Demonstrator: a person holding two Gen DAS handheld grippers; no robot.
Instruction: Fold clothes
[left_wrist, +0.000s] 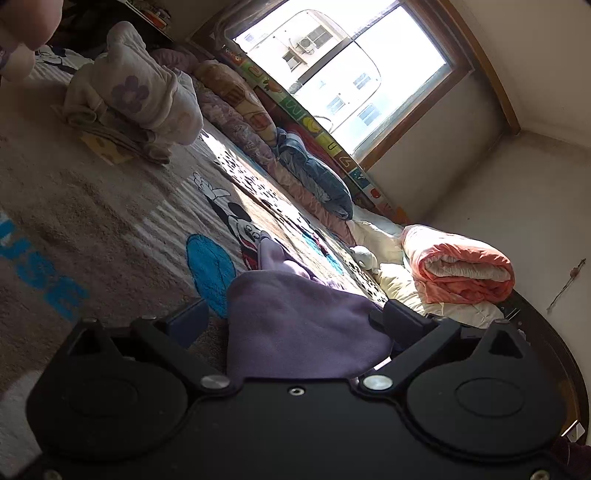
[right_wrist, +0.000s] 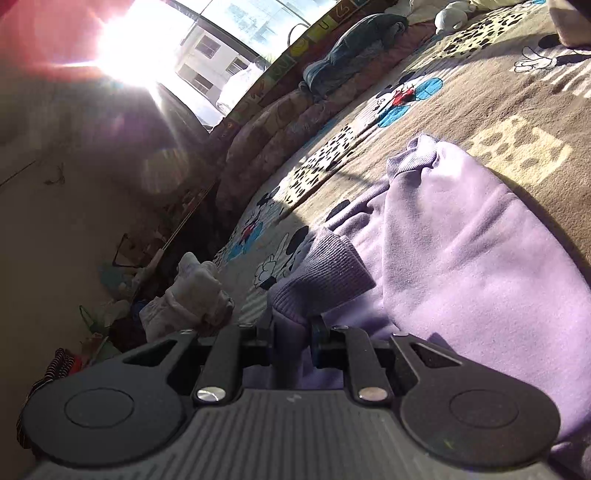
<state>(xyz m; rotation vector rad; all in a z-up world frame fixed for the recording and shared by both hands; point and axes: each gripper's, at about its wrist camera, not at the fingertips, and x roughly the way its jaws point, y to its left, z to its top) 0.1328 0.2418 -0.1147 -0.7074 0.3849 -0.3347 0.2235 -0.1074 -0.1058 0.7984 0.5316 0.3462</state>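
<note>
Purple sweatshirt (right_wrist: 461, 236) fills your near view on the blanket (right_wrist: 480, 99); your right hand-held gripper (right_wrist: 291, 332) pinches its ribbed cuff (right_wrist: 325, 266), while your left hand-held gripper (left_wrist: 295, 314) stands wide apart with purple fabric bunched between its fingers

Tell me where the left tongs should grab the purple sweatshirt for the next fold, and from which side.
Probably the loose purple sweatshirt edge bunched between the left tongs, coming in low along the blanket. The fabric there lies raised in a fold between the open jaws, so it should pinch easily. The right tongs already clamp the ribbed cuff.
</note>
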